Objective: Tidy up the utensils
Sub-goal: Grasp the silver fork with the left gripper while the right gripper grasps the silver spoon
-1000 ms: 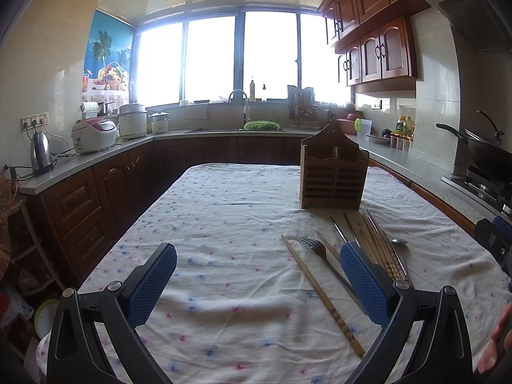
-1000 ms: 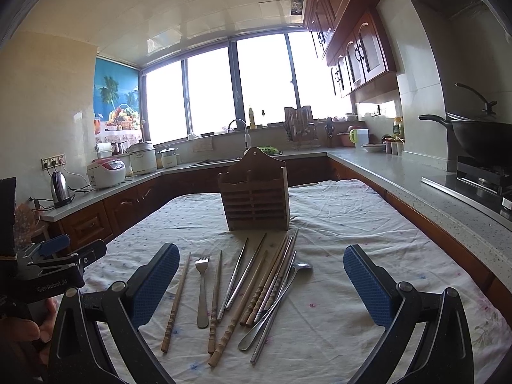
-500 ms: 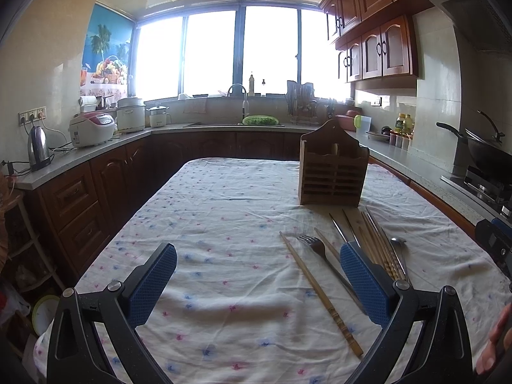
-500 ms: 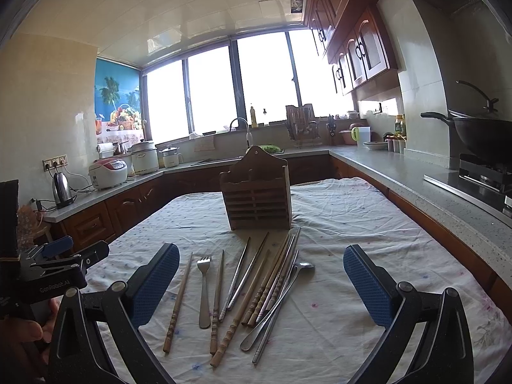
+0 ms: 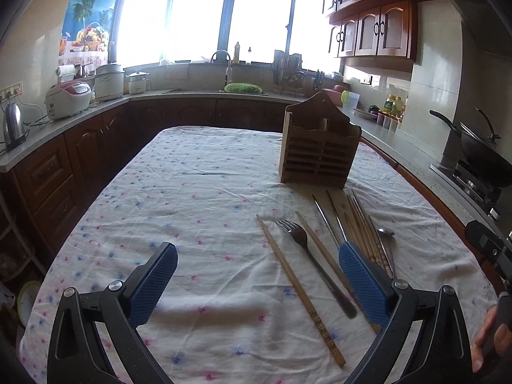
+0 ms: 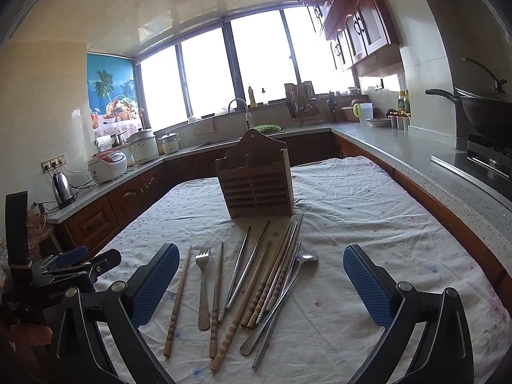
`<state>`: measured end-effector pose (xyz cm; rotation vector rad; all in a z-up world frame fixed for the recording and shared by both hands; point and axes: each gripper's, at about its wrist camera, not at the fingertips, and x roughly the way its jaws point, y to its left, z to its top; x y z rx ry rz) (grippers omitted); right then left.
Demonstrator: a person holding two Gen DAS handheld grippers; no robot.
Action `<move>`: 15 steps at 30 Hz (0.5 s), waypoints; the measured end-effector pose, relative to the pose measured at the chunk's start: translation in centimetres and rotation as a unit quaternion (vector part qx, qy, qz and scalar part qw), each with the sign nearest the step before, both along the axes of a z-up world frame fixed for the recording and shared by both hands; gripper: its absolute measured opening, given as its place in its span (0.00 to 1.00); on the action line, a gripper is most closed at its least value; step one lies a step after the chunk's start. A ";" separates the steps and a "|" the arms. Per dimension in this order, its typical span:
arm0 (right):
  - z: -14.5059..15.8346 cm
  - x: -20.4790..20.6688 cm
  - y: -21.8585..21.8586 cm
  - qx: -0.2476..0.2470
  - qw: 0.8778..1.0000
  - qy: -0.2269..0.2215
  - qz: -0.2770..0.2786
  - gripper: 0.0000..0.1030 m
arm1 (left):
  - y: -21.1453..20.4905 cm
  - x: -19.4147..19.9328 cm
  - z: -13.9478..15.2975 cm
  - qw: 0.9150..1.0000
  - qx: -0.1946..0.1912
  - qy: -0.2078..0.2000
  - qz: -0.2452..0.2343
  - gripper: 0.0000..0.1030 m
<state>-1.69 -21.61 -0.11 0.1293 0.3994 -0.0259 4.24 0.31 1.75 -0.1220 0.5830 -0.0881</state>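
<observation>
Utensil holder (image 6: pixel 256 182) stands on the cloth-covered surface (image 6: pixel 368 211), w/ utensils fanned out in front of it. L to R: single wooden chopstick (image 6: pixel 178 300), fork (image 6: pixel 203 284), another chopstick, metal chopsticks (image 6: pixel 240 275), wooden bunch, then spoon (image 6: pixel 281 297), prob. overlapping a metal chopstick. Counter (image 6: pixel 416 160) right of the surface.

Home kitchen: wood cabinets (image 6: pixel 352 28), sink w/ faucet (image 6: pixel 238 105), rice cooker (image 5: pixel 67 97), wok (image 6: pixel 483 108) on stove.

Your left gripper's blue-padded right finger (image 5: pixel 363 283) hides the lower ends of the bunched wooden chopsticks (image 5: pixel 360 224). What the slatted wooden utensil holder (image 6: pixel 256 180) contains stays hidden.
</observation>
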 end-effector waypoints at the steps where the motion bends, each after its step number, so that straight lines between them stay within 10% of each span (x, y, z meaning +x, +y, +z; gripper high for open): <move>1: -0.1 0.4 -0.3 0.006 1.000 0.008 0.000 0.99 | 0.0 0.6 0.1 1.000 -0.006 0.008 -0.005 0.94; 15: -2.8 6.4 -5.0 0.097 0.986 0.135 -0.007 0.59 | -1.2 10.9 -1.7 0.982 -0.065 0.154 -0.091 0.40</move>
